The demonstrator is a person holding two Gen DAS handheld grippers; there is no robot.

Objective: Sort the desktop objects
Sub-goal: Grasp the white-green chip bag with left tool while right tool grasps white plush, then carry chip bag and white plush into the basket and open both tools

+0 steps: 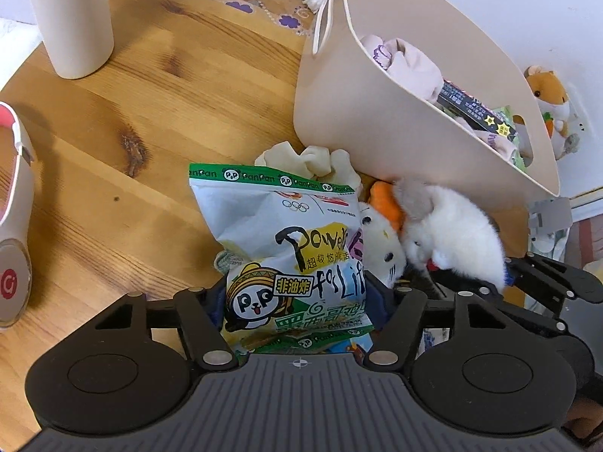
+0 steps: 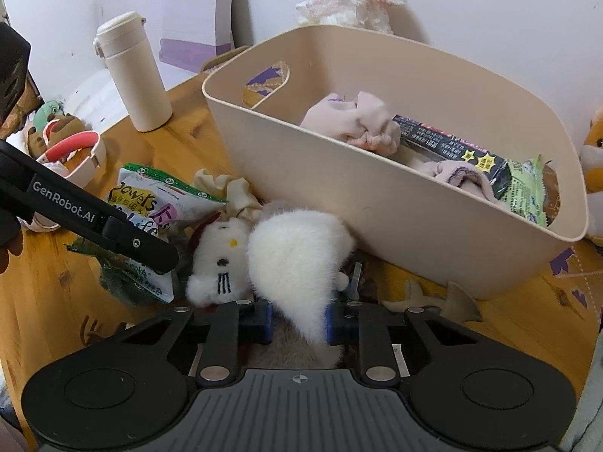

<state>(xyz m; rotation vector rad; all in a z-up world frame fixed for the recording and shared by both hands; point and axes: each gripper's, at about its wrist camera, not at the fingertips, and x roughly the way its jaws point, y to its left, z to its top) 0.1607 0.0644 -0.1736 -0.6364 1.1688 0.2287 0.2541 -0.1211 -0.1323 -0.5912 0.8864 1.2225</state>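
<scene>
Left wrist view: the left gripper (image 1: 297, 297) is clamped on the lower end of a PanPan snack bag (image 1: 290, 248), jaws narrowed onto its two sides. The bag's long axis runs straight away from the camera, with the green sealed top edge pointed toward the beige storage bin (image 1: 377, 128). Tucked right behind that top edge, a crumpled cream cloth (image 1: 309, 160) is seen against the bin's wall. Just right of the bag a white cat plush (image 1: 380, 241) is lying on the wooden table (image 1: 113, 143), and beside that, a fluffy white plush (image 1: 456, 237) is pressed up near the bin's base. Inside the bin, pinkish socks (image 1: 410, 64) and a black snack packet (image 1: 475, 109) can be made out. Well left of the bin, a cream thermos (image 1: 73, 19) stands upright.

Right wrist view: the right gripper (image 2: 297, 318) is closed on the narrow tail end of the fluffy white plush (image 2: 297, 260), blue pads touching both sides. The plush's long axis points away and slightly left, fat end toward the bin (image 2: 339, 196) and nearly touching its front wall. The white cat plush (image 2: 218, 263) lies flush against its left side, face up. Further left of the bin, the snack bag (image 2: 150, 203) is seen pinched by the other gripper's black finger (image 2: 113, 229), tilted. The cream cloth (image 2: 230, 192) sits between bag and bin. The thermos (image 2: 132, 71) stands left of the bin, and a pink-and-white band (image 2: 75, 150) further left still. So the bin's front wall is crowded by plush, cloth and bag.
</scene>
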